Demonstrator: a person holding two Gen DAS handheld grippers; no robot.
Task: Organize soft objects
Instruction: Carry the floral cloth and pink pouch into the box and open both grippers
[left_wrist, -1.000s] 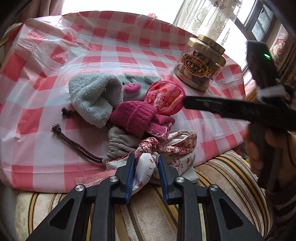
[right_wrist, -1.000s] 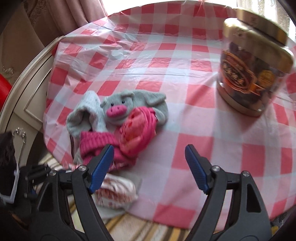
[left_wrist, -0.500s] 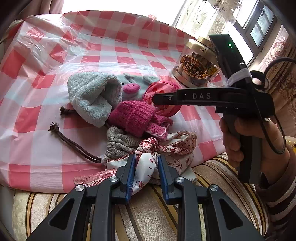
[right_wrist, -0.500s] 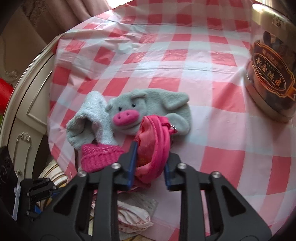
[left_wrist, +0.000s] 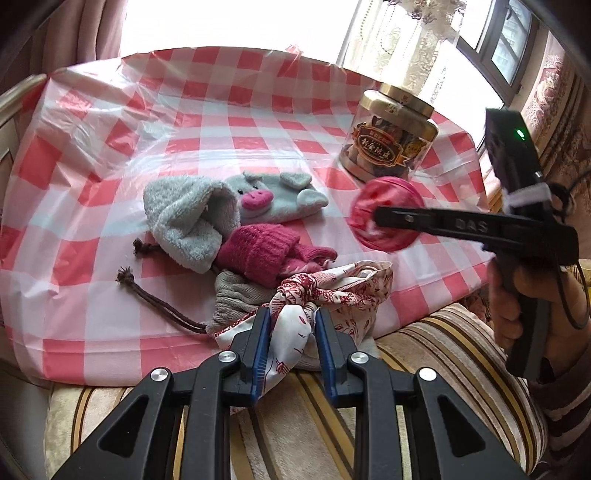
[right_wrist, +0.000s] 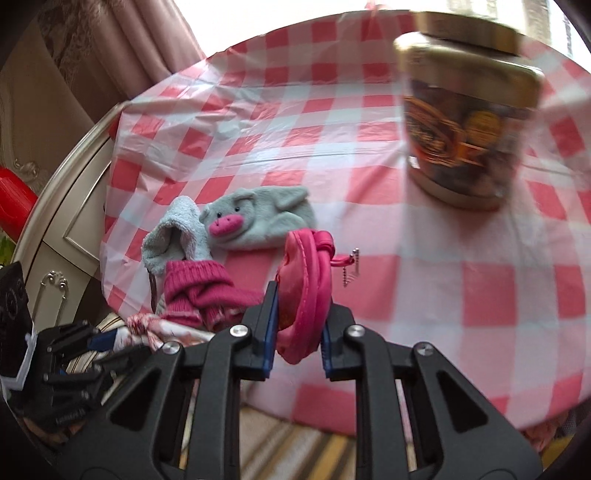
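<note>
My left gripper (left_wrist: 289, 325) is shut on the rim of a white cloth bag with red print (left_wrist: 332, 299) at the table's near edge. My right gripper (right_wrist: 297, 325) is shut on a round pink pouch (right_wrist: 306, 288) and holds it above the cloth; the pouch also shows in the left wrist view (left_wrist: 386, 218), lifted to the right of the pile. On the table lie a grey pig plush (left_wrist: 273, 197), a grey fluffy sock (left_wrist: 188, 221), a magenta knit sock (left_wrist: 258, 251) and a grey drawstring pouch (left_wrist: 236, 299).
A clear snack jar with a gold lid (left_wrist: 391, 144) stands at the back right on the red-and-white checked tablecloth (left_wrist: 110, 155). A striped sofa cushion (left_wrist: 424, 343) lies below the table's near edge. A cream cabinet (right_wrist: 66, 206) stands to the left.
My right gripper closed on the pink pouch and lifted it up and to the right, away from the pile. My left gripper stayed shut on the cloth bag.
</note>
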